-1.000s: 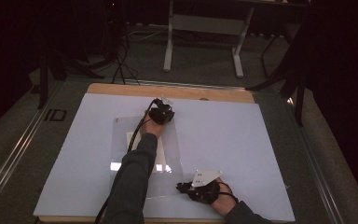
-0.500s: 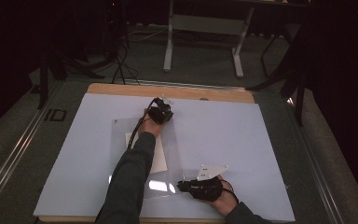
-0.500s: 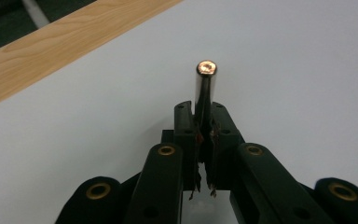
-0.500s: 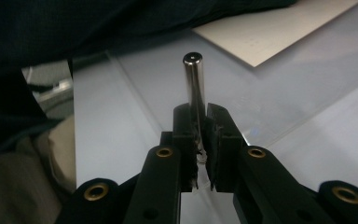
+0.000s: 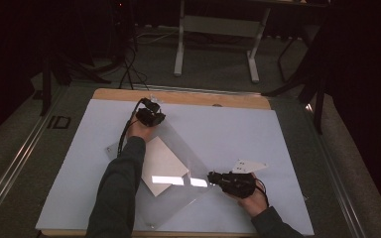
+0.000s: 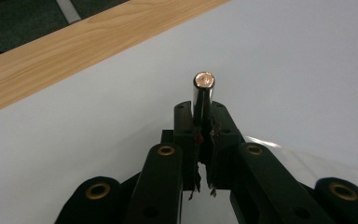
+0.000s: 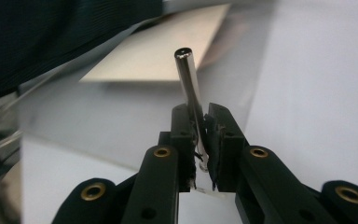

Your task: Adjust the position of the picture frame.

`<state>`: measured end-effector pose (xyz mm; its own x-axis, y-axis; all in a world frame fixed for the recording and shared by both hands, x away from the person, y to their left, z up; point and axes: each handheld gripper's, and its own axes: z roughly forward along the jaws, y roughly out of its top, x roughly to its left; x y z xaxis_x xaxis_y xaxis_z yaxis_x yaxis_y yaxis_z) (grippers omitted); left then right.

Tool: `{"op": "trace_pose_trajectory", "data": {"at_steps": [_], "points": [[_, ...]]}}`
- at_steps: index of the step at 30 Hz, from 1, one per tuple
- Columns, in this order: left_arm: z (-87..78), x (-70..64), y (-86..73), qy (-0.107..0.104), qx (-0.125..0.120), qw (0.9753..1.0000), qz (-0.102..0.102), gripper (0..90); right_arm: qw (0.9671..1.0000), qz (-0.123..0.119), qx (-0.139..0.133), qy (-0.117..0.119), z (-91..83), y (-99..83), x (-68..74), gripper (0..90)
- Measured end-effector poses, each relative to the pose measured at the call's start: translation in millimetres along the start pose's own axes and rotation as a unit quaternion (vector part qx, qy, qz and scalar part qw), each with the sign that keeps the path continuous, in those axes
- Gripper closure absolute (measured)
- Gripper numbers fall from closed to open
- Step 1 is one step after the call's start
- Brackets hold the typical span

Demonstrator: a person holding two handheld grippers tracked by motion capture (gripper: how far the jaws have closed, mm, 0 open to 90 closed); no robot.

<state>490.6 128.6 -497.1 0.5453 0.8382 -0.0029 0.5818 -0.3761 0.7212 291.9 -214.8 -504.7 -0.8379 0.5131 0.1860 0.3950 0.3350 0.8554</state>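
On the white worktop [image 5: 287, 144] with its wooden far edge, both tongs are clamped on metal rods. The left tongs [image 6: 204, 128] pinch a short rod [image 6: 202, 93] near the far edge. The right tongs [image 7: 199, 135] grip a slim rod [image 7: 189, 88] at the corner of a clear plastic sleeve [image 5: 188, 163] holding a white sheet [image 5: 161, 163].

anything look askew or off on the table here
The clear plastic sleeve lies skewed, corners pointing at the table's edges, a paper sheet inside. The left gripper and right gripper each clamp a metal rod at opposite corners.

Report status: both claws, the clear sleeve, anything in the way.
Left claw shut on a metal rod. Right claw shut on another metal rod. Clear sleeve flat, holding white sheet. No obstruction seen.
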Motion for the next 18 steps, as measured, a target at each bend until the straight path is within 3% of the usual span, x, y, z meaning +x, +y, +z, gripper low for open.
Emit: {"op": "trace_pose_trajectory", "data": {"at_steps": [12,15,18], "points": [[-42.0,27.1,-31.5,-0.040,0.011,0.9990,-0.017,85.6,0.9973,0.043,-0.029,-0.052,-8.8,19.7,-46.3,79.6],[-49.1,29.4,-40.5,-0.040,0.013,0.9990,-0.015,85.6,0.9959,0.045,-0.029,-0.073,-3.3,30.4,-64.1,79.2],[-53.4,33.3,-47.6,-0.037,0.018,0.9990,-0.015,85.6,0.9958,0.049,-0.025,-0.074,2.0,35.2,-72.7,79.3]]}}
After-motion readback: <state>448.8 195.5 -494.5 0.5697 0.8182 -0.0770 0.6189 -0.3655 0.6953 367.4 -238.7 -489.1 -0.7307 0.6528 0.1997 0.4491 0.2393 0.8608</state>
